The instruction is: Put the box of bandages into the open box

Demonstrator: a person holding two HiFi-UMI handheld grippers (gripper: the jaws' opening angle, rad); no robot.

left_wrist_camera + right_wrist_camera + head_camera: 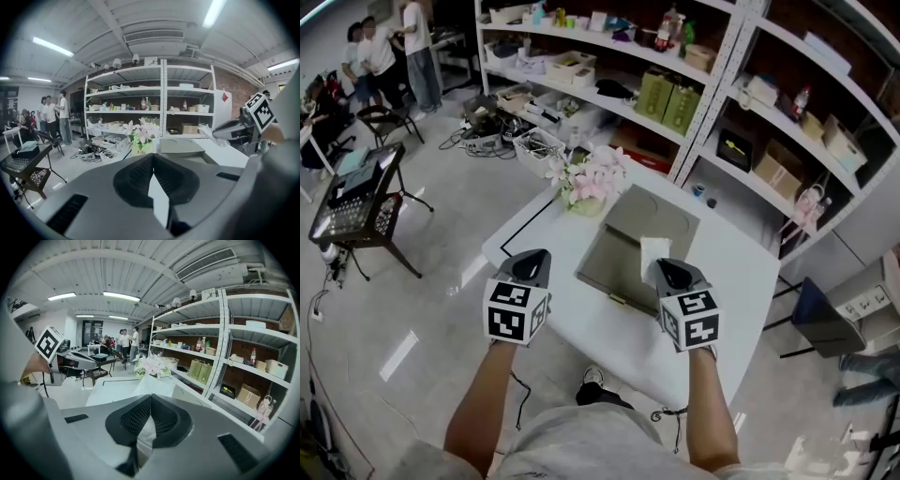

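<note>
An olive-grey open box (614, 262) lies on the white table (581, 333), its lid (661, 217) folded back toward the shelves. My right gripper (669, 273) is shut on the small white box of bandages (653, 251), held over the open box's right side. In the right gripper view the box of bandages (151, 386) sticks out ahead between the jaws. My left gripper (529, 266) hovers over the table's left part, a short way left of the open box, jaws together and holding nothing. From the left gripper view the open box (180, 146) lies ahead to the right.
A pot of pink flowers (586, 186) stands at the table's far corner, just behind the open box. White shelving (722, 84) with boxes and bottles runs behind the table. A keyboard on a stand (356, 202) and several people (389, 52) are at the far left.
</note>
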